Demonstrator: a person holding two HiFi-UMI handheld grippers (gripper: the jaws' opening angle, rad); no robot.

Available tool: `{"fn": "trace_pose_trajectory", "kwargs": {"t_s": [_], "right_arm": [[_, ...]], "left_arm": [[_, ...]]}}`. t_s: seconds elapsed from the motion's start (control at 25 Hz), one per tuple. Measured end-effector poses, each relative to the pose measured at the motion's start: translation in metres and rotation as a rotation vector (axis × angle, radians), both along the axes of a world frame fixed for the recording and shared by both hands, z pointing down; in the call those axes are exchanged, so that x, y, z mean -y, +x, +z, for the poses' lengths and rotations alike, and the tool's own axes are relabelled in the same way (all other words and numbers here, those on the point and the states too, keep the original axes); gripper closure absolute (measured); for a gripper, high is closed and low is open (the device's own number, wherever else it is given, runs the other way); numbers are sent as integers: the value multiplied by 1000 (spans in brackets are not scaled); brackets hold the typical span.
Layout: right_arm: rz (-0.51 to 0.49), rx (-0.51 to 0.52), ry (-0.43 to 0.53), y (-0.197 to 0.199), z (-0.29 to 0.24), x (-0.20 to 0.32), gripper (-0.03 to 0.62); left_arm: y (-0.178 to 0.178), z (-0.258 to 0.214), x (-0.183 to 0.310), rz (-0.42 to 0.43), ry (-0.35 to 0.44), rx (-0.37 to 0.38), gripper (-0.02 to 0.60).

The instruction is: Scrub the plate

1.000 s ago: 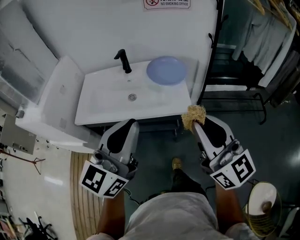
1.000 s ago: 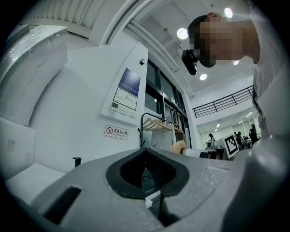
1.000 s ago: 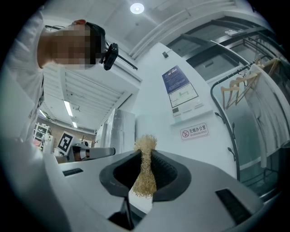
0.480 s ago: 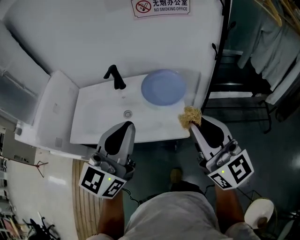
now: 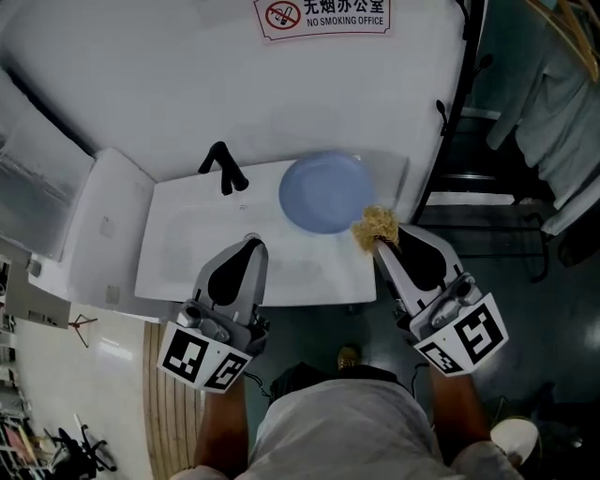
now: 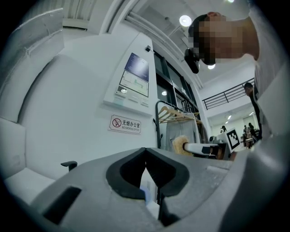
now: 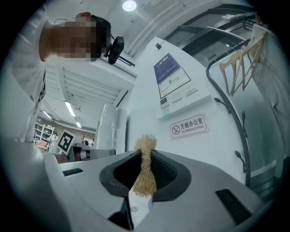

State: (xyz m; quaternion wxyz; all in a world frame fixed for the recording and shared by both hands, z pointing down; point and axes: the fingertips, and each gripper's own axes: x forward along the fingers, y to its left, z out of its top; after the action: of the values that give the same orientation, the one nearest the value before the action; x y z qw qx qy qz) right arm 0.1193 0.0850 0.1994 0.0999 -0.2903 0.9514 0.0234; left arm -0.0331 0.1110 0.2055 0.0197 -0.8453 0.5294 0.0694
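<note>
A pale blue plate (image 5: 325,192) lies at the right end of the white sink (image 5: 187,253), beside the black tap (image 5: 223,169). My right gripper (image 5: 377,236) is shut on a tan scrubber (image 5: 375,225), whose tuft overlaps the plate's near right edge in the head view. In the right gripper view the scrubber (image 7: 145,170) is pinched between the dark pads (image 7: 165,174). My left gripper (image 5: 249,242) hangs over the sink's front part, shut with nothing in it; its jaws meet in the left gripper view, where my right gripper with the scrubber (image 6: 182,146) shows to the right.
A no-smoking sign (image 5: 322,14) hangs on the white wall behind the sink. A black rack (image 5: 469,122) with hanging clothes (image 5: 567,141) stands to the right. A white ledge (image 5: 89,234) borders the sink's left side.
Both grippers have come forward over the sink. The scrubber went from below the sink's front right corner up to the plate's near edge.
</note>
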Motion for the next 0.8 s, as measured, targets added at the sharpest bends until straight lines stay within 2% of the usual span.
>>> {"fn": "trace_pose_trajectory", "kwargs": {"t_s": [0.4, 0.8], "right_arm": [[-2, -14, -8, -11, 0, 22, 533], [51, -41, -25, -39, 7, 56, 533]], "left_arm": [[-10, 6, 24, -9, -21, -8, 565], [-31, 8, 66, 47, -18, 15, 565]]}}
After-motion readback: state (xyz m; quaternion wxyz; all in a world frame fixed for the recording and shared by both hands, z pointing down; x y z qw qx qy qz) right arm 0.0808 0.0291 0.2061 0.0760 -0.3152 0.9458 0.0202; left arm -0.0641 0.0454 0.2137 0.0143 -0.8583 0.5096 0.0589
